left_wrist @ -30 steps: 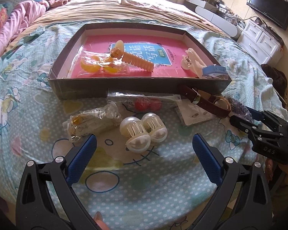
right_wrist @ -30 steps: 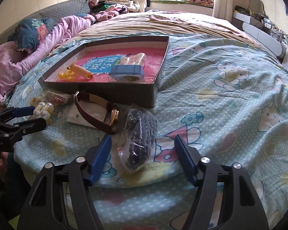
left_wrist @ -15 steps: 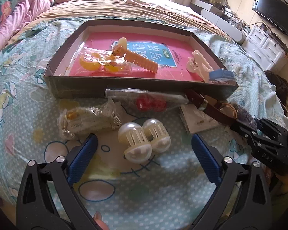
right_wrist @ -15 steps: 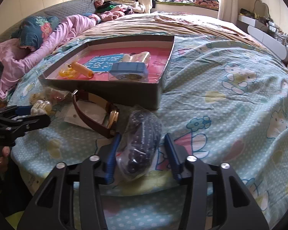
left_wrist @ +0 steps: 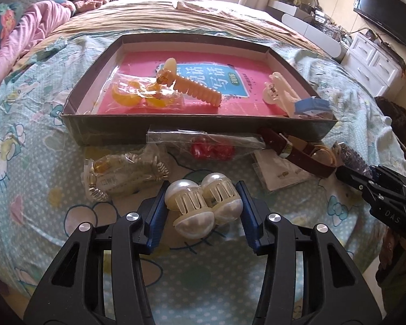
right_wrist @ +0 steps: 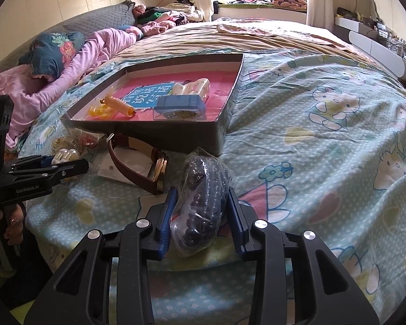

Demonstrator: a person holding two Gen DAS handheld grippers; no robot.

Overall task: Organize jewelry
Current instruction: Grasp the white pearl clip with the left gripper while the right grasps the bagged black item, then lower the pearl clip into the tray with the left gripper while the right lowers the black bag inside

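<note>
Both my grippers are mid-squeeze right now, so plenty could go sideways. My left gripper (left_wrist: 203, 203) has its jaws closing around the pearly double hair clip (left_wrist: 203, 204); the blue pads look right up against both domes, though I can't swear they're pressing yet. Those domes are round and slick, so I reckon the clip could squirt out toward 12 o'clock, into the coiled hair tie bag (left_wrist: 124, 173) sitting at its 10 o'clock.

My right gripper (right_wrist: 200, 214) is closing on the bag of dark beads (right_wrist: 203, 203), pads already touching the plastic. The worry: I grab film only, and the beads slump and slide out when lifted. The brown watch (right_wrist: 140, 162) lies just beside it at 10 o'clock, so a sloppy lift could drag its strap.

The box (left_wrist: 176, 132) waits at 12 o'clock from both; its near wall could catch a low carry.
</note>
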